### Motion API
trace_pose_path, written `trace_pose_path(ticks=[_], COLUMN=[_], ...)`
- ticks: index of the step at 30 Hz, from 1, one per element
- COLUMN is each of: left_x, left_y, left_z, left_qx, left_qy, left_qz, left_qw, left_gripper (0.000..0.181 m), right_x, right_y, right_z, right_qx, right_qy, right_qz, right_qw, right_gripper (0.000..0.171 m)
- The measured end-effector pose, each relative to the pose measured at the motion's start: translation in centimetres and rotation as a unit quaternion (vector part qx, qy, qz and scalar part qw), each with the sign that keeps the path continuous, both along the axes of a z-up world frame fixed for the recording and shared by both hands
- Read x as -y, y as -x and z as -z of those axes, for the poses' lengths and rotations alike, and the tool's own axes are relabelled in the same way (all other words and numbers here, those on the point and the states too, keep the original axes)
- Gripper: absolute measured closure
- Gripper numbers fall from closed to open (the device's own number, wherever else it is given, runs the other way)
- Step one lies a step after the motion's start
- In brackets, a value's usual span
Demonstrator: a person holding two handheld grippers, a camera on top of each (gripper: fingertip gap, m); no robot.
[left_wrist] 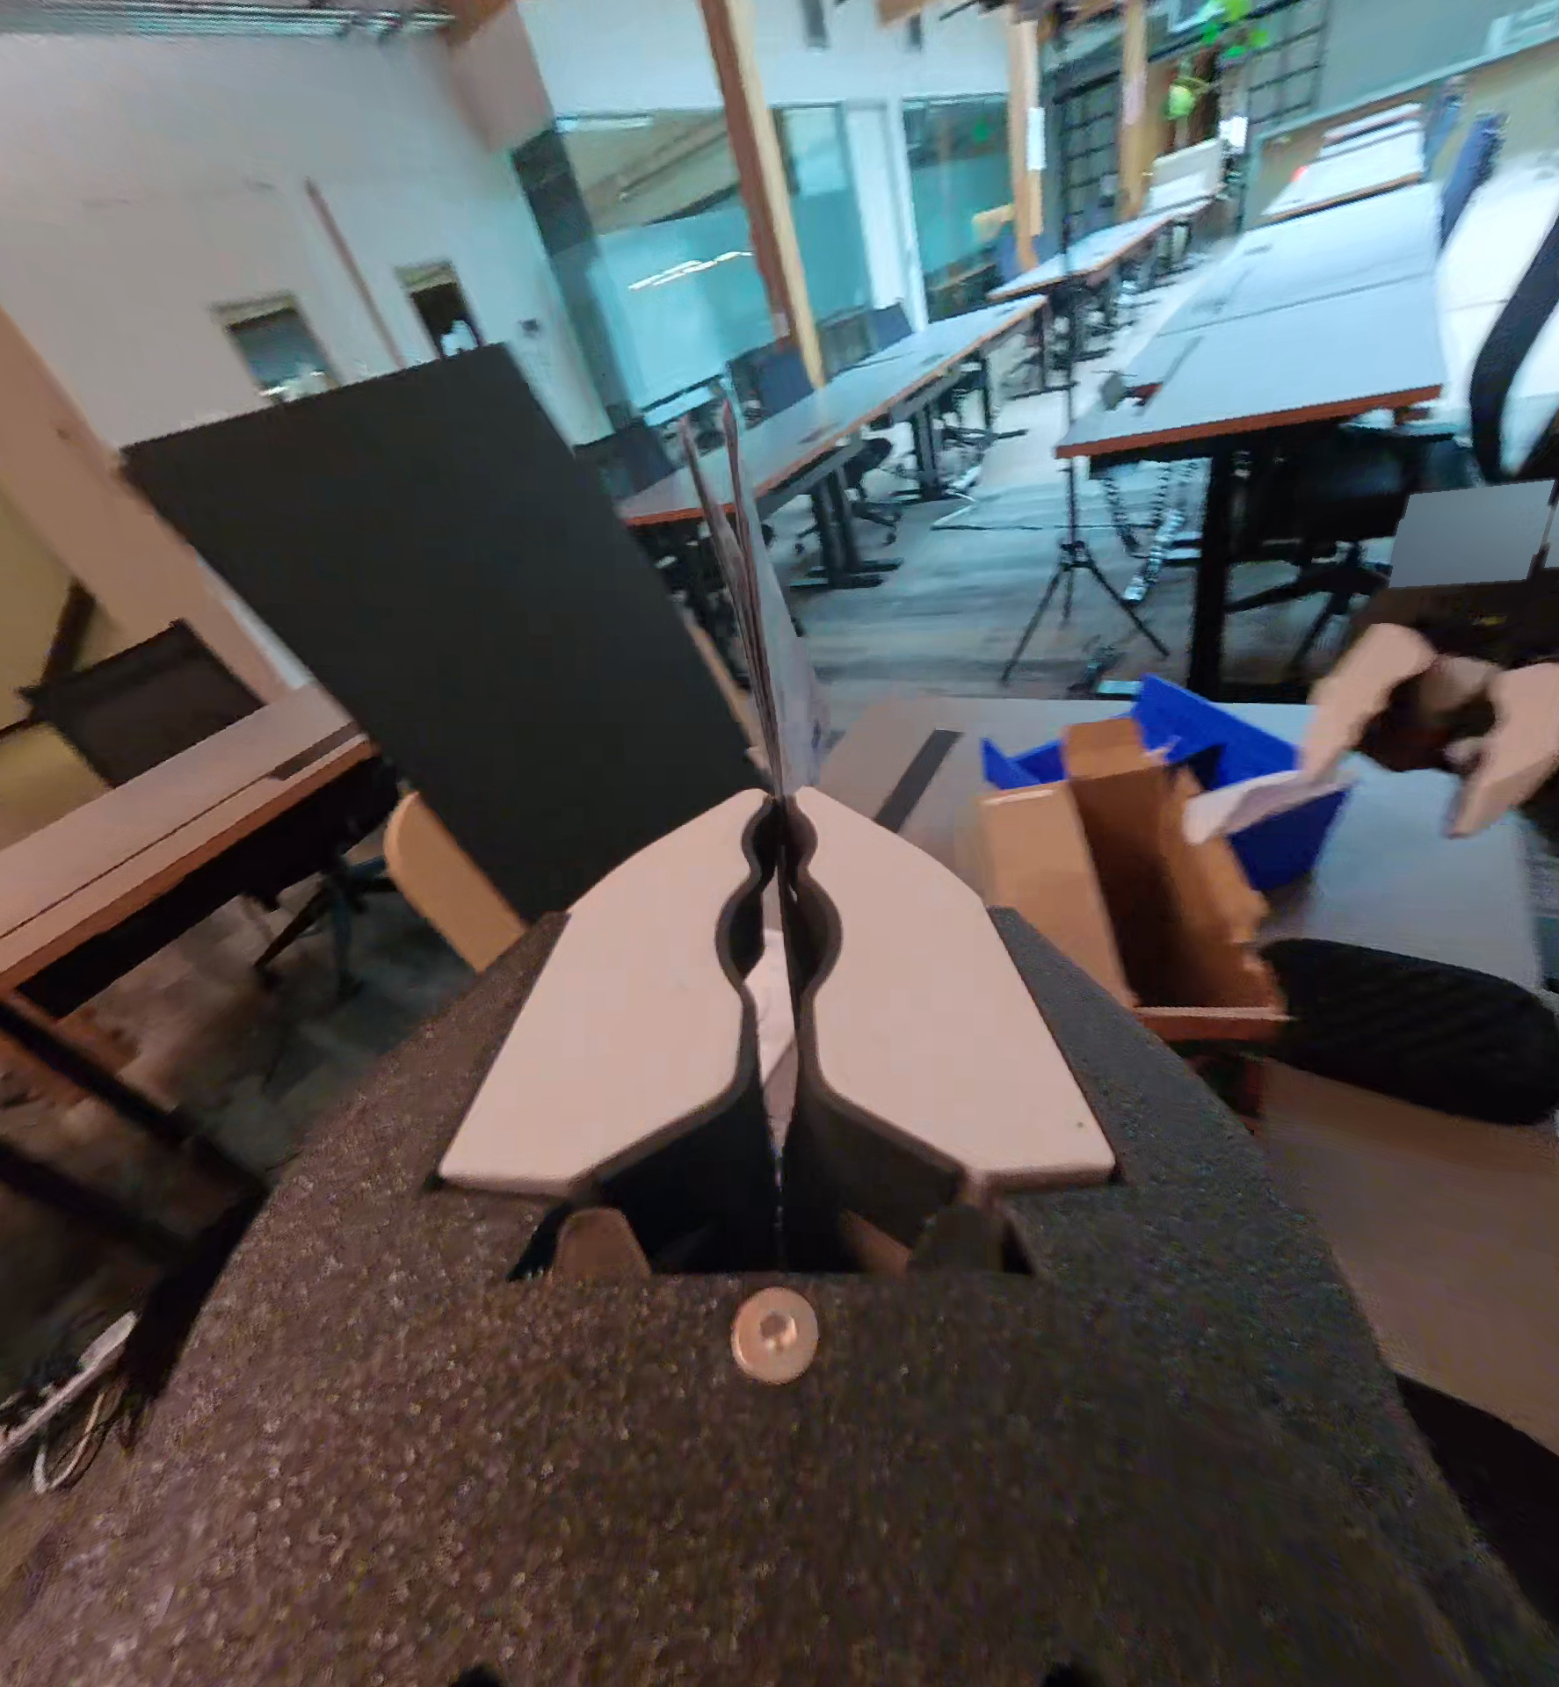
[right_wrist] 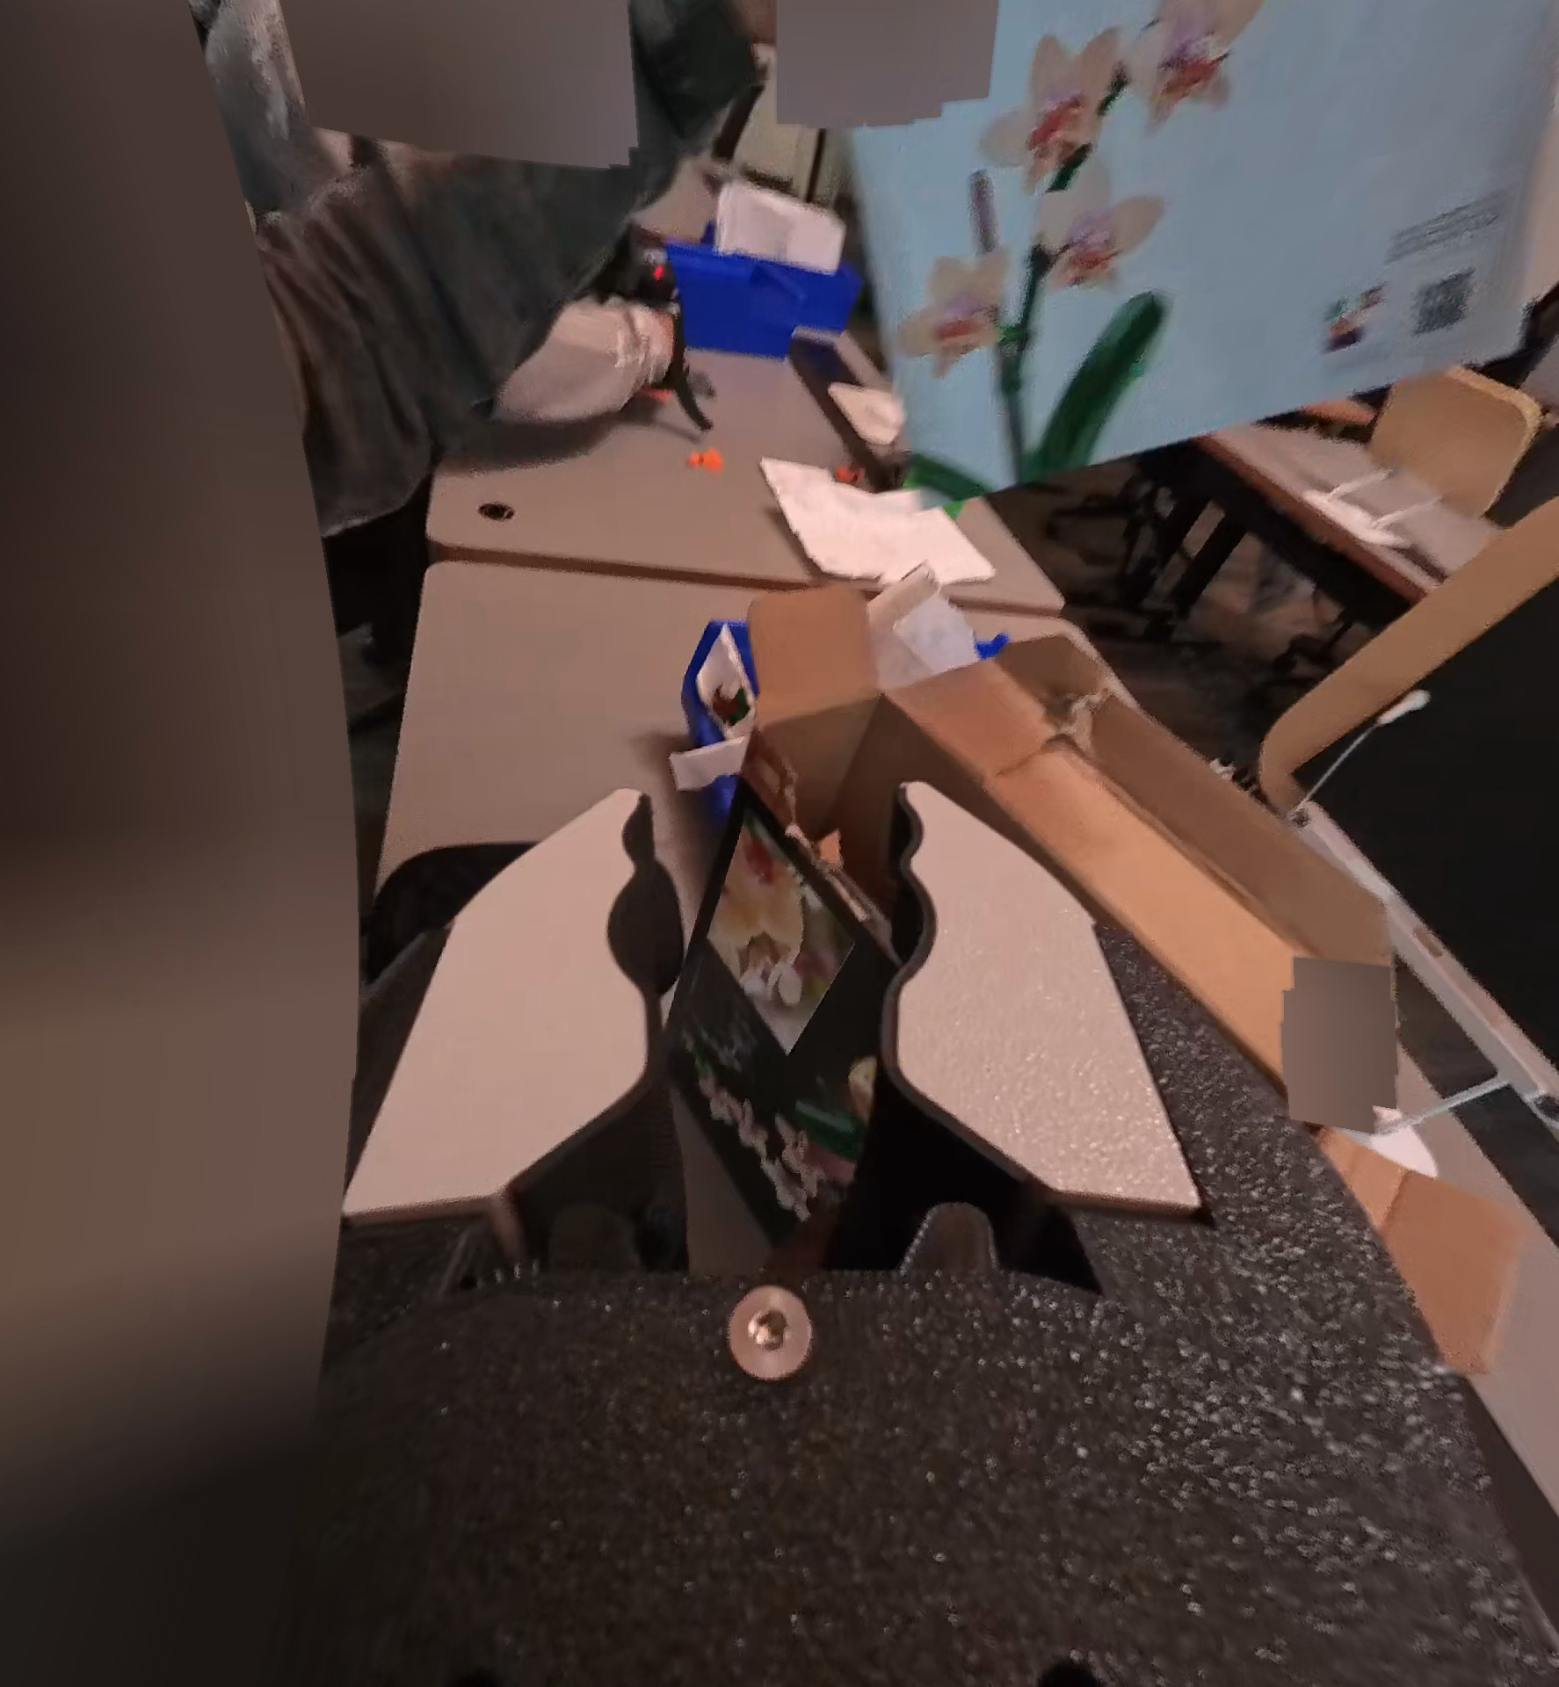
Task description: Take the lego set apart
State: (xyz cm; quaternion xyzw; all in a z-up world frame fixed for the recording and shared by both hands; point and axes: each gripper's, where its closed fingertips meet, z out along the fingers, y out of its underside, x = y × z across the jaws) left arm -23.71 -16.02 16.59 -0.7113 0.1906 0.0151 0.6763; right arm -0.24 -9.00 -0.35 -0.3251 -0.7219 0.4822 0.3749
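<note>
Lego box [right_wrist: 1077, 822]: brown cardboard, flaps torn open, lying on the grey table [right_wrist: 529, 694] right in front of the right gripper; its black printed end panel has flower pictures, and the writing on it is too blurry to read.
Booklet [right_wrist: 1214, 210]: pale blue orchid cover, held up in the air; shows edge-on in the left wrist view.
Blue bin [left_wrist: 1287, 822]: sits just behind the box with paper bags in it.
Left gripper [left_wrist: 785, 803]: pinched tight on the booklet's bottom edge.
Right gripper [right_wrist: 771, 812]: spread fairly wide, the box's end panel between its fingers, contact unclear.
</note>
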Motion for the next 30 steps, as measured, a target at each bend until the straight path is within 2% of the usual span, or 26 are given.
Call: trace_pose_path(ticks=[3, 5, 8, 12, 15, 17, 20, 23, 26, 28, 30], left_x=[0.9, 1.3, 1.7, 1.6, 1.0, 0.9, 0.5, 1.3, 4.1, 6.4, 6.9], left_y=[-6.1, -9.8, -15.0, -20.5, -22.6, -23.9, -24.6, -24.3, -22.9, -22.6, -23.4], left_z=[-0.4, -0.3, 0.3, 2.2, 4.0, 4.9, 5.6, 4.8, 3.8, 6.0, 10.4], left_qx=[-0.036, -0.063, -0.102, -0.138, -0.149, -0.144, -0.146, -0.142, -0.114, -0.080, -0.032], left_qy=[0.035, 0.060, 0.081, 0.115, 0.144, 0.151, 0.141, 0.061, -0.112, -0.197, -0.235], left_qz=[0.049, 0.072, 0.109, 0.156, 0.176, 0.198, 0.204, 0.178, 0.102, 0.061, 0.036], left_qw=[0.998, 0.994, 0.985, 0.971, 0.962, 0.958, 0.958, 0.972, 0.982, 0.975, 0.971], left_gripper=[0.181, 0.181, 0.181, 0.181, 0.181, 0.181, 0.180, 0.141, 0.112, 0.109, 0.098], right_x=[-0.1, -0.6, 0.0, 2.0, 4.1, 4.0, 3.8, 2.7, 1.3, 0.2, -1.1], right_y=[0.4, 0.1, -0.2, 0.1, -1.2, -1.8, -2.8, -3.7, -4.6, -5.0, -5.2], right_z=[-1.8, -4.3, -7.3, -8.7, -8.2, -7.9, -6.9, -6.1, -4.8, -3.8, -2.6], right_qx=[-0.052, -0.093, -0.086, -0.068, -0.052, -0.080, -0.067, -0.053, -0.021, 0.003, 0.033], right_qy=[-0.005, -0.024, -0.018, -0.073, -0.092, -0.111, -0.075, -0.010, 0.050, 0.082, 0.090], right_qz=[0.008, 0.012, -0.006, -0.026, -0.057, -0.031, -0.016, -0.005, 0.001, 0.016, 0.043], right_qw=[0.999, 0.995, 0.996, 0.995, 0.993, 0.990, 0.995, 0.999, 0.999, 0.996, 0.994], right_gripper=[0.101, 0.100, 0.093, 0.090, 0.112, 0.167, 0.171, 0.171, 0.171, 0.171, 0.170])
